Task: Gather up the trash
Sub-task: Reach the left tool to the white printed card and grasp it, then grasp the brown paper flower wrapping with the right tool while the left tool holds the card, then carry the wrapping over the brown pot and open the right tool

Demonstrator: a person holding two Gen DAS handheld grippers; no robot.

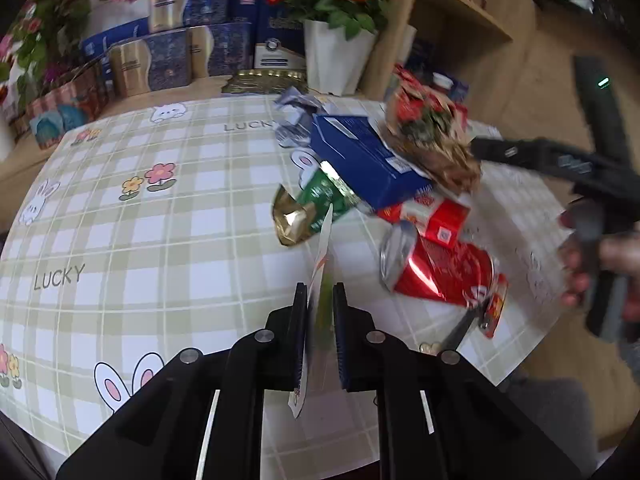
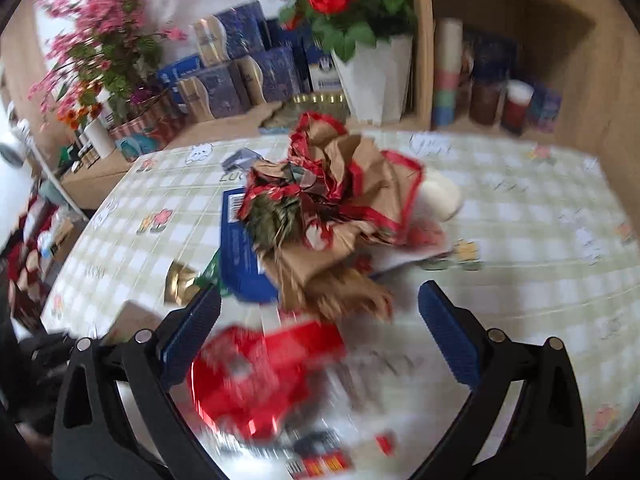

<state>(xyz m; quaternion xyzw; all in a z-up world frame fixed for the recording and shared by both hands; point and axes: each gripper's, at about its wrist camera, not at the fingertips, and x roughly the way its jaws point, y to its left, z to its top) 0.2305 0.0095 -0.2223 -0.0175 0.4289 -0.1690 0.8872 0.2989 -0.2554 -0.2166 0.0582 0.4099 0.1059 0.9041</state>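
A heap of trash lies on the checked tablecloth (image 1: 160, 240): a blue carton (image 1: 360, 156), a green and gold wrapper (image 1: 316, 208), a crushed red can (image 1: 436, 272), a small red box (image 1: 436, 216) and a crumpled brown and red paper wrap (image 1: 432, 132). My left gripper (image 1: 320, 308) is shut on a thin white card (image 1: 324, 248) held edge-on above the table. My right gripper (image 2: 320, 312) is open, its jaws wide apart over the blurred red can (image 2: 256, 376), with the paper wrap (image 2: 340, 204) and blue carton (image 2: 240, 248) just ahead.
Blue and gold boxes (image 1: 172, 52), a white pot of red flowers (image 1: 336, 56) and pink flowers (image 2: 104, 40) stand behind the table. A wooden shelf (image 2: 500, 80) with jars is at the back right. A white cup (image 2: 440, 196) lies behind the paper wrap.
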